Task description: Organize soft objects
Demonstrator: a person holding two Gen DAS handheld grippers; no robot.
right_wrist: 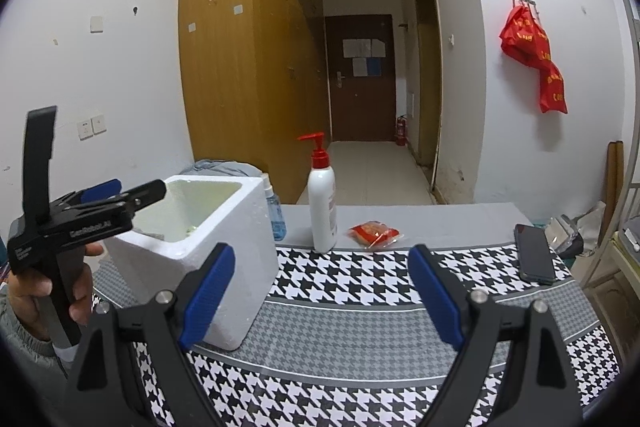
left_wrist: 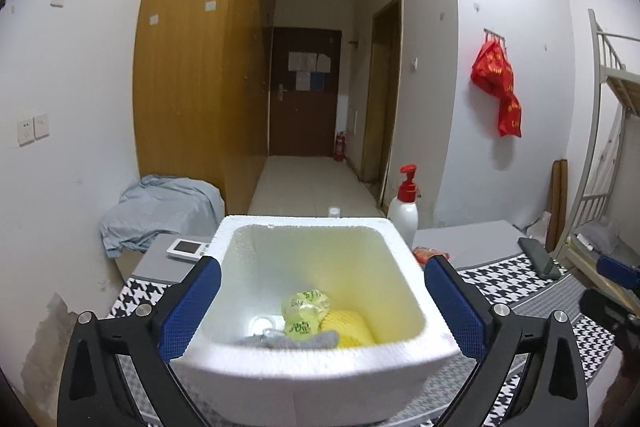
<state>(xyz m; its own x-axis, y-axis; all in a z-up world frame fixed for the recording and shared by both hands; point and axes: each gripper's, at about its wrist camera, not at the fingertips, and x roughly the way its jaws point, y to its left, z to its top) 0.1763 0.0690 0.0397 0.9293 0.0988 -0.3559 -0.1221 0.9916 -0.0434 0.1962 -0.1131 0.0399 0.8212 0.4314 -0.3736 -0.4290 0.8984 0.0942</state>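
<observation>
A white foam box [left_wrist: 316,355] stands on the houndstooth cloth. Inside lie a green packet [left_wrist: 304,311], a yellow soft thing [left_wrist: 352,327] and a grey cloth piece [left_wrist: 300,341]. My left gripper [left_wrist: 320,311] is open and empty, its blue pads either side of the box, above its near rim. It also shows in the right wrist view [right_wrist: 120,197] over the box [right_wrist: 208,259]. My right gripper [right_wrist: 324,295] is open and empty over the cloth, right of the box. A red soft packet [right_wrist: 374,233] lies beyond it, also in the left wrist view [left_wrist: 424,253].
A white pump bottle [right_wrist: 323,203] with a red top and a small blue bottle [right_wrist: 275,215] stand behind the box. A black phone [right_wrist: 534,259] lies at the right. A white device [left_wrist: 187,249] and a blue-grey cloth heap [left_wrist: 160,215] are at the left.
</observation>
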